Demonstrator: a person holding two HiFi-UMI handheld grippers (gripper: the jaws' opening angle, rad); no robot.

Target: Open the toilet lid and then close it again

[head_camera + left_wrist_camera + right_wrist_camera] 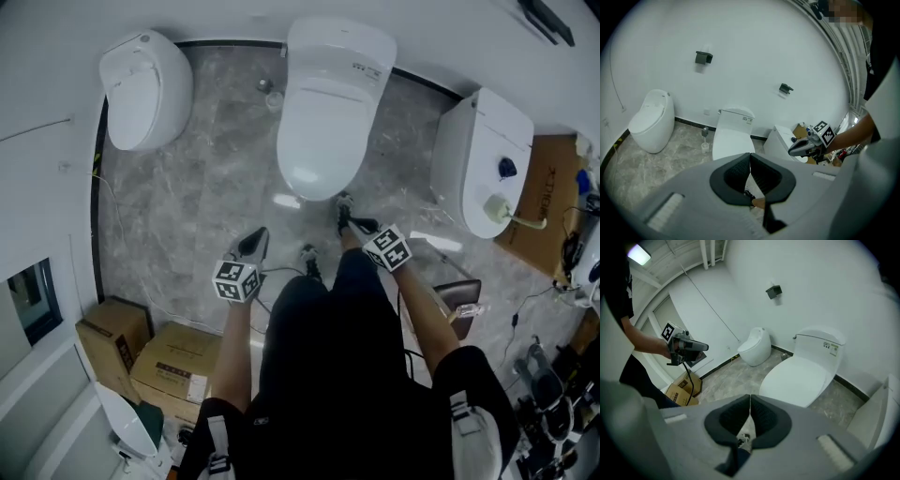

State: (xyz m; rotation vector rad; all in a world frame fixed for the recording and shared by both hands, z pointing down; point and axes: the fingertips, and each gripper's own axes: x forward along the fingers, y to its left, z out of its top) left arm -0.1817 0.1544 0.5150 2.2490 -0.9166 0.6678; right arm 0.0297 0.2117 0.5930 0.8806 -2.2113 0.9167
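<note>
Three toilets stand in a row against the wall. The middle toilet (328,112) is straight ahead of the person, with its lid (323,150) lying down on the bowl. A second toilet (145,89) stands to its left and a third toilet (483,164) to its right. A small brush holder (273,96) sits on the floor (187,216) between the second and middle toilets, close to the wall. The left gripper (257,239) and right gripper (352,223) hang side by side just before the middle toilet's front edge, apart from it. Cardboard boxes (173,361) lie on the floor at the person's left, and a cardboard piece (544,197) lies on the far side of the third toilet
</note>
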